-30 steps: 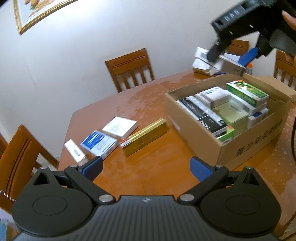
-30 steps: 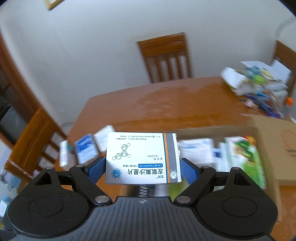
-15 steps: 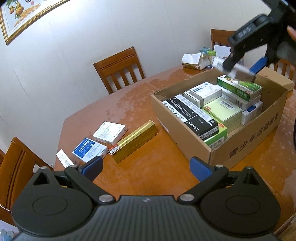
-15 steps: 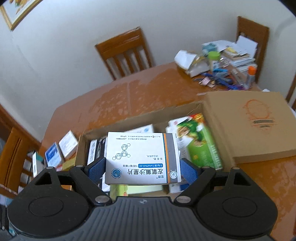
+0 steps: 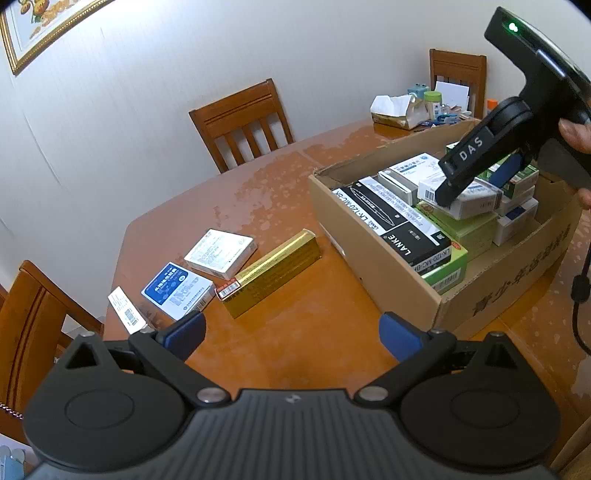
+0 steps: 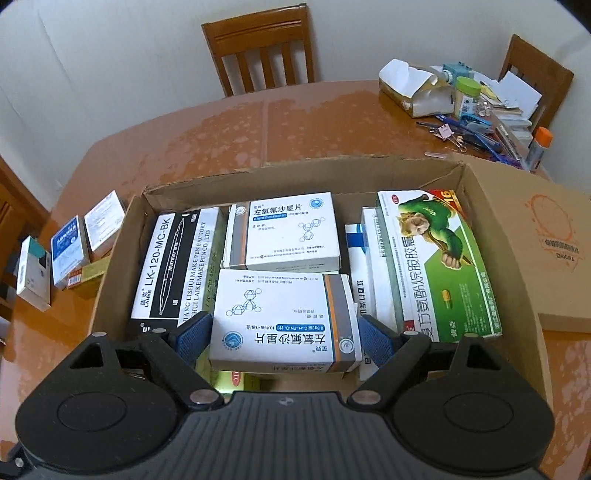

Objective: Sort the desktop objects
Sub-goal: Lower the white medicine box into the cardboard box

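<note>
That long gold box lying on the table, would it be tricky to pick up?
The gold box looks like stiff, square-edged card, so it probably won't roll or flop. Its glossy foil may be slippery. Being long, it could tilt if the open left gripper takes one end.

The framed picture (image 5: 44,29) at the upper left of the left wrist view is cut off by the frame edge. At lower centre of the right wrist view, the white medicine box (image 6: 284,321) hides most of the green box (image 6: 225,380) beneath it. The small print on the loose boxes (image 6: 70,247) at the left edge is too small to read
</note>
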Demonstrator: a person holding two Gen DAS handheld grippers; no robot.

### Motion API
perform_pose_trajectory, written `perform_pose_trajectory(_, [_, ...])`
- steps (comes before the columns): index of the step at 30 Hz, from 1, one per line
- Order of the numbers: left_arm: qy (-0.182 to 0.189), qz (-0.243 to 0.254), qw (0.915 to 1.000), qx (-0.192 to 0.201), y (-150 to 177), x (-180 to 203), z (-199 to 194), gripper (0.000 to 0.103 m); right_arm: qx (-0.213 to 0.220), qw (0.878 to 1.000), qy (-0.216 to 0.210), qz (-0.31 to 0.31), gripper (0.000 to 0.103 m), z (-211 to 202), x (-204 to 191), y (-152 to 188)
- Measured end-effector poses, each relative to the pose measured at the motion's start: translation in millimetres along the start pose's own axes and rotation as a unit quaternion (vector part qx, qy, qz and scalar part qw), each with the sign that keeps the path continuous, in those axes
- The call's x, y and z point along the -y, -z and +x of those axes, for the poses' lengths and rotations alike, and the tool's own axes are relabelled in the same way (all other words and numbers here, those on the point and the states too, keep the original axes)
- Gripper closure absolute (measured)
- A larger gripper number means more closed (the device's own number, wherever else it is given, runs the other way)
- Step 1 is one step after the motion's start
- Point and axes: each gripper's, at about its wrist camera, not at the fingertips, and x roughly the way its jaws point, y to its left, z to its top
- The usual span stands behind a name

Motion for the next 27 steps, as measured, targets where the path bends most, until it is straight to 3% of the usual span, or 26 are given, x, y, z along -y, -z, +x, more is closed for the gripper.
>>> perform_pose_trajectory(15, [0.004,-0.001,1.0000,-0.006,-2,-2,8,0.003,-0.018,0.999,0.024,-0.014,0.013,14,-8,0])
perform_pose_trajectory(18, [0.003,-0.003,1.0000,-0.006,-2,-3,8,0.003,-0.024,0.999,0.028,-0.012,0.007,20,-10,0])
perform_pose_trajectory(24, [0.002,-0.004,1.0000,-0.004,-2,-3,8,0.003,-0.017,1.000,0.000,0.018,0.005,17,0,-1])
perform_pose_trajectory(27, [0.003,-0.007,1.0000,-0.004,-2,-4,8,0.003,0.003,0.999,-0.024,0.045,0.003,-8,16,-6])
